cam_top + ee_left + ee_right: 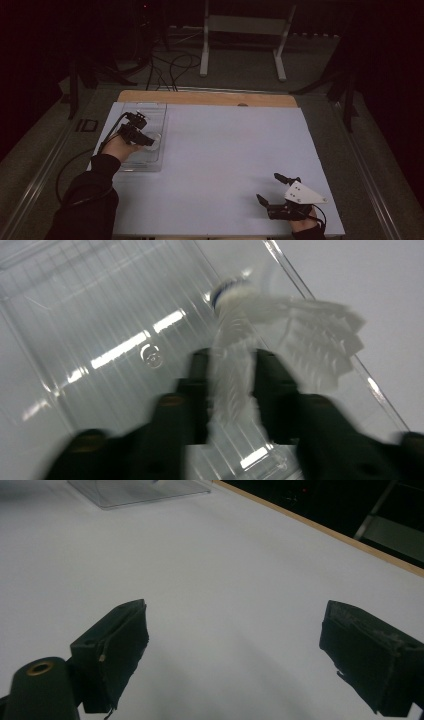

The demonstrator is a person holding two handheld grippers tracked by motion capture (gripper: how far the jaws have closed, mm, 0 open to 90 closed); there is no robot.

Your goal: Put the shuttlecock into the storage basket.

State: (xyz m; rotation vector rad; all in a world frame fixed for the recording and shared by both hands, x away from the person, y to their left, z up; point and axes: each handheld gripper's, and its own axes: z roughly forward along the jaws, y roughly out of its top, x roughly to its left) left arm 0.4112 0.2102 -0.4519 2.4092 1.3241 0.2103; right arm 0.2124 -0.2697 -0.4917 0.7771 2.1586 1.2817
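White table top (225,165) under dim light, dark room around it. Near edge, right side: my right gripper (279,189) sits low over the bare surface, jaws spread wide, nothing between them; in the right gripper view both pads (117,645) hang over plain white sheet. Further in, left side: my left gripper (150,141) is over the clear plastic tray (155,112), which lies flat at the table's left edge. In the left gripper view a white feather shuttlecock (280,335) lies on its side inside the tray, blue-banded cork end pointing away from me, skirt fanned toward the tray's right wall. One strip of feathers runs down between my left jaws, which stand narrow, just either side of it; picture is blurred, so I cannot tell whether the pads actually press on it. Beyond the tray: the wooden strip (210,98) along the table's far edge, then grey floor with cables (172,67) and a white stand (245,35).
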